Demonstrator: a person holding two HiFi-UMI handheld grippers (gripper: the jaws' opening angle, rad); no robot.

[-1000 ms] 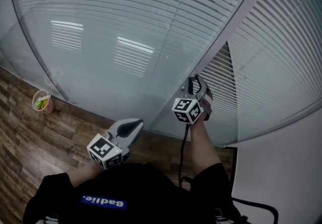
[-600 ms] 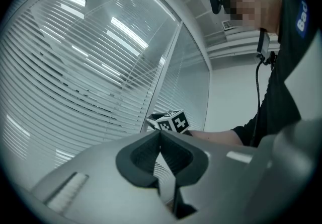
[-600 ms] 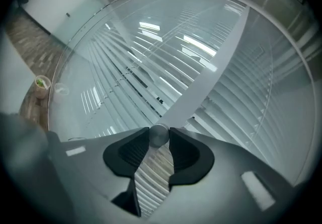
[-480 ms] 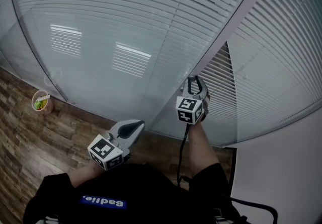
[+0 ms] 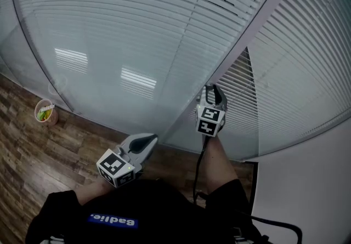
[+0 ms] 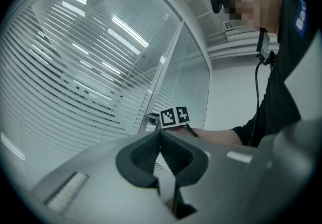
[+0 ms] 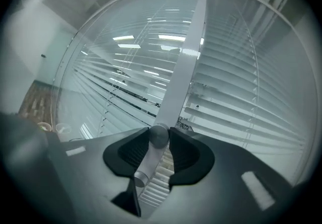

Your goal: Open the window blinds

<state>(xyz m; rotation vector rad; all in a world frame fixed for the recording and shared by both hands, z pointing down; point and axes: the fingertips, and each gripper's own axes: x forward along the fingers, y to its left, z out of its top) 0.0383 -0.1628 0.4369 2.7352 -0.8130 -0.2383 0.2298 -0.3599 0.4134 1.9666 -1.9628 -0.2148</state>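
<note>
White slatted blinds (image 5: 137, 12) hang behind glass panes on both sides of a pale upright frame (image 5: 258, 23). On that frame sits a small silver turning knob (image 7: 160, 135) with a short rod below it. My right gripper (image 5: 213, 90) points level at the frame, and its pads press the knob from both sides. In the left gripper view its marker cube (image 6: 174, 116) shows against the blinds. My left gripper (image 5: 151, 138) hangs lower and to the left, short of the glass, its jaws (image 6: 161, 135) shut together with nothing in them.
A wooden floor (image 5: 33, 149) runs along the foot of the glass. On it at the far left stands a small cup (image 5: 46, 111) with something green inside. A white wall (image 5: 307, 193) closes the right side. A black cable (image 5: 198, 174) hangs from the right gripper.
The right gripper has rolled about its own axis while on the knob, and its marker cube now shows a different face. The left gripper has stayed where it was.
</note>
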